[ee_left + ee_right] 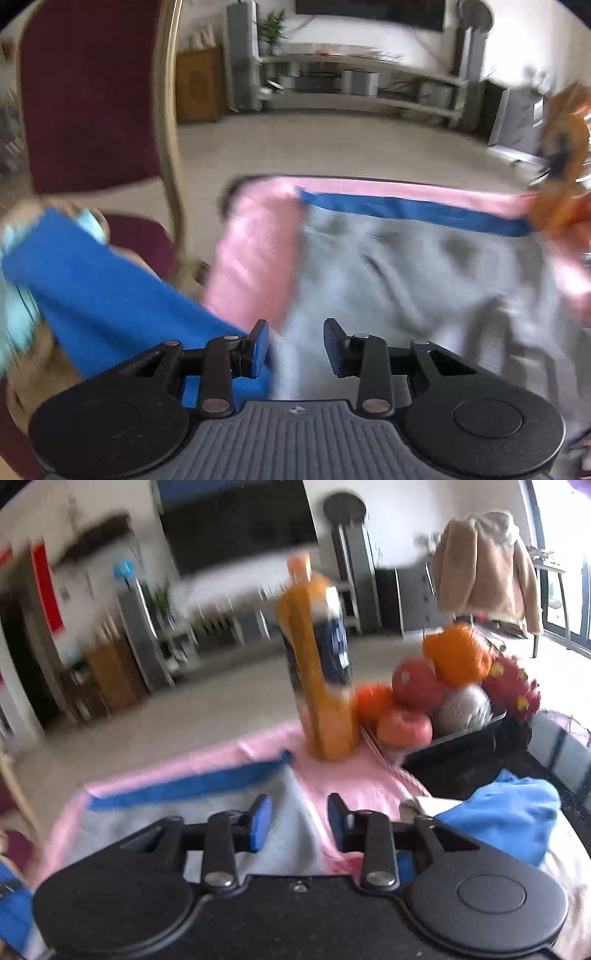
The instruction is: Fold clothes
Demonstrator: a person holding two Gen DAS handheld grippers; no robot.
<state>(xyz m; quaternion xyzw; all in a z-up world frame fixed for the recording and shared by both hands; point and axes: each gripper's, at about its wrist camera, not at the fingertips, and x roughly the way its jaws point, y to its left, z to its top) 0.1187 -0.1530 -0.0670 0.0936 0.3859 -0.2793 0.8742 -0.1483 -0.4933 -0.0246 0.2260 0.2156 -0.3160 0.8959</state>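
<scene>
Angled down over grey garment (424, 266) on pink-covered surface (332, 775). Left gripper (295, 347) and right gripper (299, 823) jaws apart, gripping nothing.

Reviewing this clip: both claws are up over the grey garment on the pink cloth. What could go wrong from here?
1. The orange bottle stands upright on the pink cloth beside the grey garment; tugging the cloth or swinging the right claw could topple it.
2. The fruit basket sits close by and could be knocked.
3. Both claws look open and empty, left claw included, so the fold may slump.
</scene>
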